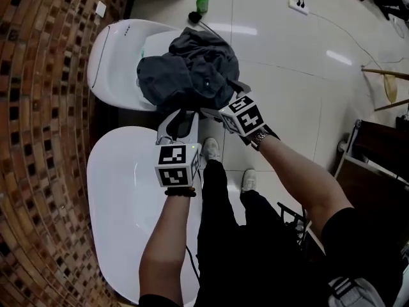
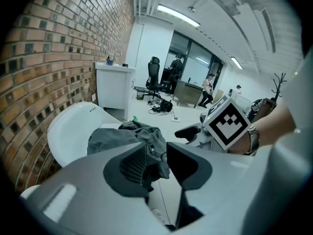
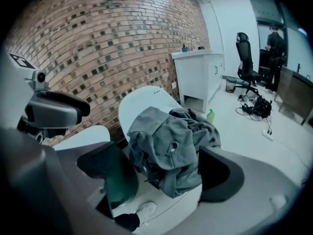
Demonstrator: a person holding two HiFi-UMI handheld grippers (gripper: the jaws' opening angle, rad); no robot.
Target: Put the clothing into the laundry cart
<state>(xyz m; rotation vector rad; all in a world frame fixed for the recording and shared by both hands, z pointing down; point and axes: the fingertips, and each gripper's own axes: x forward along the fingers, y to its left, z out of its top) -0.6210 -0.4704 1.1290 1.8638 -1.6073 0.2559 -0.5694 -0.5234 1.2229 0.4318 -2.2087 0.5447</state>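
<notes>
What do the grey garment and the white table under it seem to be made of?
Grey garment: soft matte cloth, woven or knit, judging by its loose folds. White table: hard and smooth with a slight sheen, perhaps plastic or lacquered board.

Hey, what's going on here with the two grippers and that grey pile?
A person holds a gripper in each hand at the near edge of a heap of grey clothing, which lies on a white rounded surface. The left gripper and the right gripper both point down toward the heap with their fingers apart, and neither has closed on the cloth. No laundry cart shows in any view, so nothing has been put away.
</notes>
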